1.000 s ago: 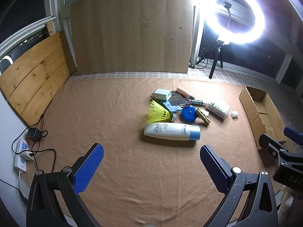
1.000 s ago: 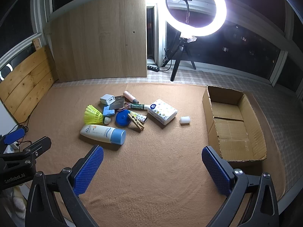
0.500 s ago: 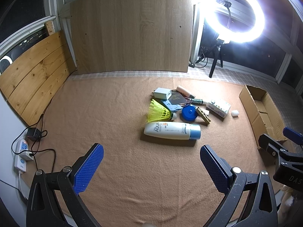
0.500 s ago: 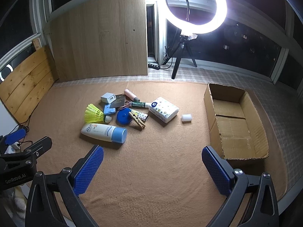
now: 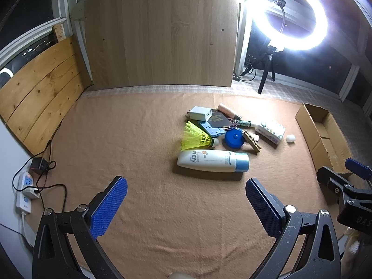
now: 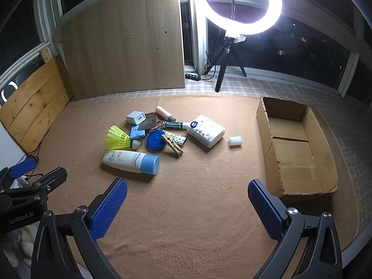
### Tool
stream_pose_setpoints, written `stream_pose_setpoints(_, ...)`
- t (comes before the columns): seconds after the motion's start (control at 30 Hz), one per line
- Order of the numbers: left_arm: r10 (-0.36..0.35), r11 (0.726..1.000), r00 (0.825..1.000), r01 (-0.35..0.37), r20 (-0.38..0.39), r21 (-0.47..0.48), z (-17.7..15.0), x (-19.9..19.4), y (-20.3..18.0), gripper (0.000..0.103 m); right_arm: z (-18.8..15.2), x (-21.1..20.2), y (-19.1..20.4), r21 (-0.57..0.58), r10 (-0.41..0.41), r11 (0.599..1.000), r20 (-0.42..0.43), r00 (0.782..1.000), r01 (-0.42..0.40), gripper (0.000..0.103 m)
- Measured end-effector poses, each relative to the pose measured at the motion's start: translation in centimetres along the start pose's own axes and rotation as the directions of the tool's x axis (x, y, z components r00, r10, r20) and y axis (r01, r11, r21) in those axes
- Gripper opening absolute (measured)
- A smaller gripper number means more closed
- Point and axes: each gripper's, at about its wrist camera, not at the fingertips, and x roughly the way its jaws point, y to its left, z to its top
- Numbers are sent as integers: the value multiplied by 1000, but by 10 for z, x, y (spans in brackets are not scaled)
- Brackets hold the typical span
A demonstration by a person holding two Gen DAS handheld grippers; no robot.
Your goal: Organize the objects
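Note:
A heap of small objects lies on the tan mat: a white AQUA bottle [image 5: 212, 161] [image 6: 130, 159] with a blue cap, a yellow shuttlecock [image 5: 196, 137] [image 6: 118, 137], a blue round lid [image 6: 155, 141], a wooden clothespin [image 6: 172, 143], a white charger [image 6: 136, 117], a tissue pack [image 6: 206, 130] and a white eraser [image 6: 235, 141]. An open cardboard box [image 6: 300, 148] [image 5: 320, 130] stands right of the heap. My left gripper [image 5: 186, 205] hangs open short of the bottle. My right gripper [image 6: 187, 207] is open too, between bottle and box, holding nothing.
A ring light on a tripod [image 6: 241, 7] stands behind the mat. A wooden board [image 5: 160, 34] leans at the back, with planks [image 5: 39, 93] along the left. A power strip with cables [image 5: 25, 190] lies at the left edge. The mat's front half lies bare.
Both grippers have drifted slightly; the heap and box sit a little further right in the right wrist view. Nothing was grasped or moved.

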Motion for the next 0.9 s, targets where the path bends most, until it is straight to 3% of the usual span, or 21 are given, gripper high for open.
stream_pose_setpoints(0.63,-4,1000,999,4,-38,10,12,35,10,103,11,32,2,-47,35,998,-25,999,-36,103)
stream_pose_setpoints(0.9,-10,1000,997,9,-70,-16,25,78,23,103,26,72,-10,38,166,986,-105,981,-163,101)
